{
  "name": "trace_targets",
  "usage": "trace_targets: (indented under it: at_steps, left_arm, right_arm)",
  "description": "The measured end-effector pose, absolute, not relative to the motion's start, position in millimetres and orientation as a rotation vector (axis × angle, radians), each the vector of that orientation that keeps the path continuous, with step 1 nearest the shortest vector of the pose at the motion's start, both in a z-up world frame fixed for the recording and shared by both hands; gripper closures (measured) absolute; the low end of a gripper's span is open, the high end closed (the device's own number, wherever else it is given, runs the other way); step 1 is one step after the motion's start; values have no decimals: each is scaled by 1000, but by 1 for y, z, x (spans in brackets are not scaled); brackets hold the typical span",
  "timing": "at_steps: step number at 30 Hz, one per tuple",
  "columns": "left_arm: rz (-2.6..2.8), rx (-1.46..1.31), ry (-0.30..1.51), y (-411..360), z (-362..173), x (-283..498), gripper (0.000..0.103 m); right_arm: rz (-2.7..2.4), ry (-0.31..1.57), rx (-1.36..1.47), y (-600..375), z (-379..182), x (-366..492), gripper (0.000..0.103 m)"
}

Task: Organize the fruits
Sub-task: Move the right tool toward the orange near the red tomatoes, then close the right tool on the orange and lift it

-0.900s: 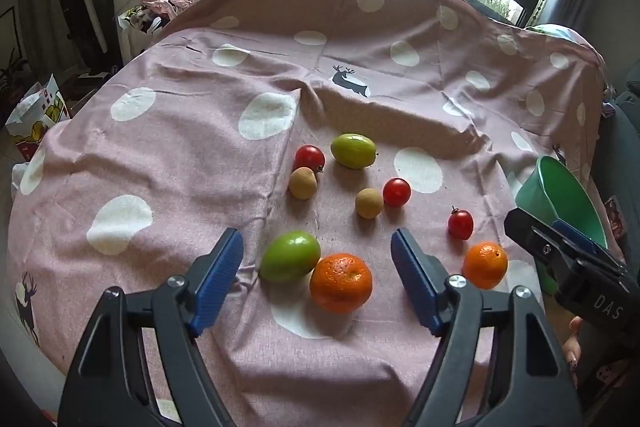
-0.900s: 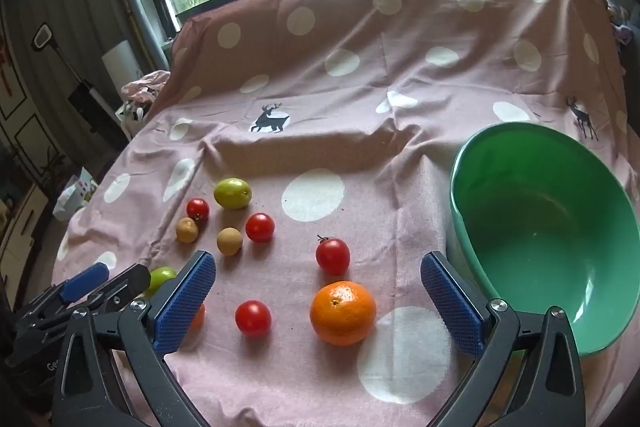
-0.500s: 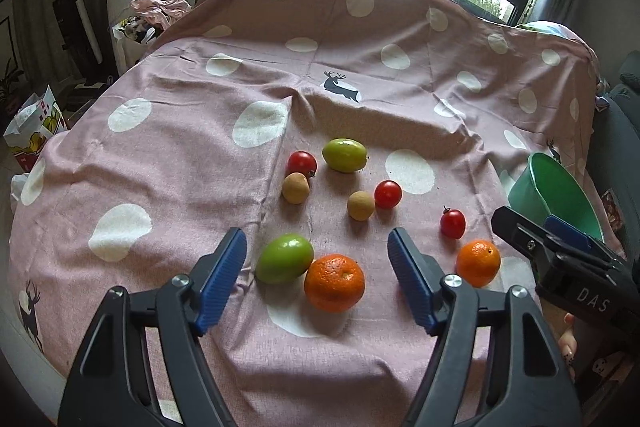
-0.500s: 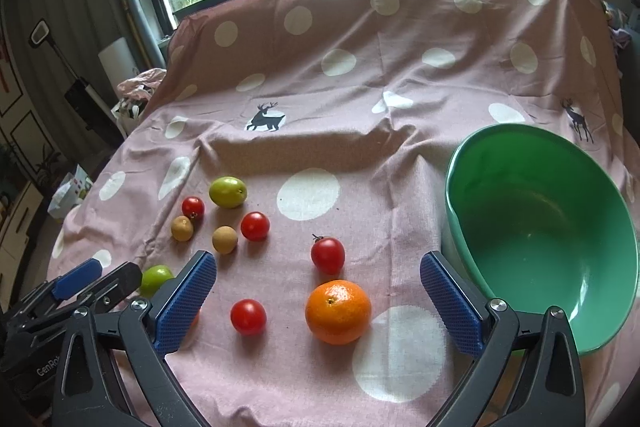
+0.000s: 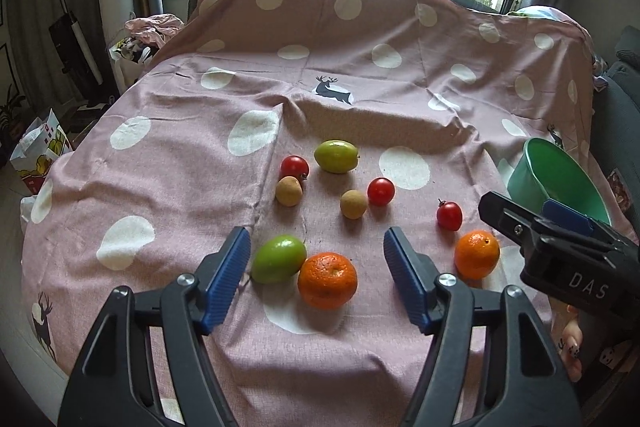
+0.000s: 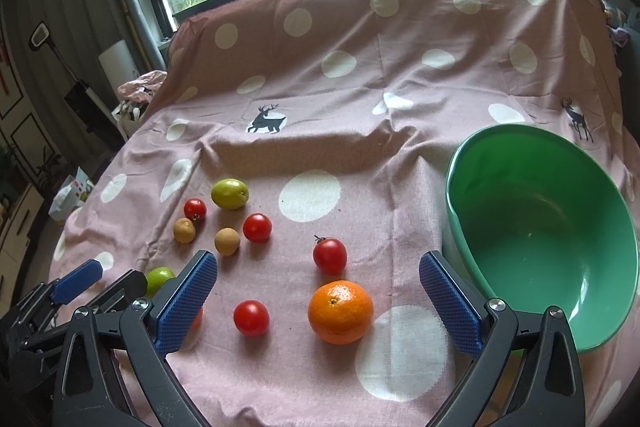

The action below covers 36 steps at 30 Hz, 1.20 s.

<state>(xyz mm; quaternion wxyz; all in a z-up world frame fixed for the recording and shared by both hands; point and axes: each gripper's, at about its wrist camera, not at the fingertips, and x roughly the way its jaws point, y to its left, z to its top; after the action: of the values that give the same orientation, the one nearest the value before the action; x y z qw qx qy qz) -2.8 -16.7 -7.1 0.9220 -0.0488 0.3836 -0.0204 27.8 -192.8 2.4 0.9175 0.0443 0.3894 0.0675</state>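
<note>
Here the left gripper [image 5: 316,281] stands wide open and empty above the near edge of the cloth, its blue pads bracketing two fruits that lie touching each other: a green fruit [image 5: 279,259] at about 11 o'clock of the gap's middle and an orange [image 5: 327,280] almost dead centre. The right gripper [image 6: 318,301] is spread as far as it goes and also holds nothing; a second orange [image 6: 340,311] lies on the cloth just inside its span at about 4 o'clock, a cherry tomato [image 6: 251,317] at 8 o'clock, another tomato [image 6: 330,256] at 12 o'clock. Further out, toward 11 o'clock in the right wrist view, sits a loose cluster of two more tomatoes [image 6: 257,227], two small brown fruits [image 6: 227,241] and a yellow-green fruit [image 6: 229,193]. The green bowl [image 6: 480,155], empty so far, stands well to the right at 2 o'clock, on the dotted pink cloth [image 6: 360,87]. Nothing seems sorted yet, so the step in hand is probably a first pick. For the left side, the touching pair is the snag: closing as it stands would likely catch both or squirt one away, so centre the jaws on the orange alone. The right side has the easier job: lower over its orange, close gently across the widest part, then carry it to the bowl.
</note>
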Motion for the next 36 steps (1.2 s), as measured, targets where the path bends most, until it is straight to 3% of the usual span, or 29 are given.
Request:
trace_targets:
  at_steps: [5,22,27,36]
  left_arm:
    - [-23,-73,776,-20,-6,-4,34]
    - [-101,-186,827,-12,-8,-2,35]
    - [-148,-280,854,2,-10,2,35]
    - [-76,-401,914,40,-21,9,38]
  right_arm:
    - [136,801,111,-193,3,27,9]
    - [208,821,162,-189,-1,29,17]
    - [282,871,256,-187,-2,31,32]
    - [409,989,371,-173,-11,44,41]
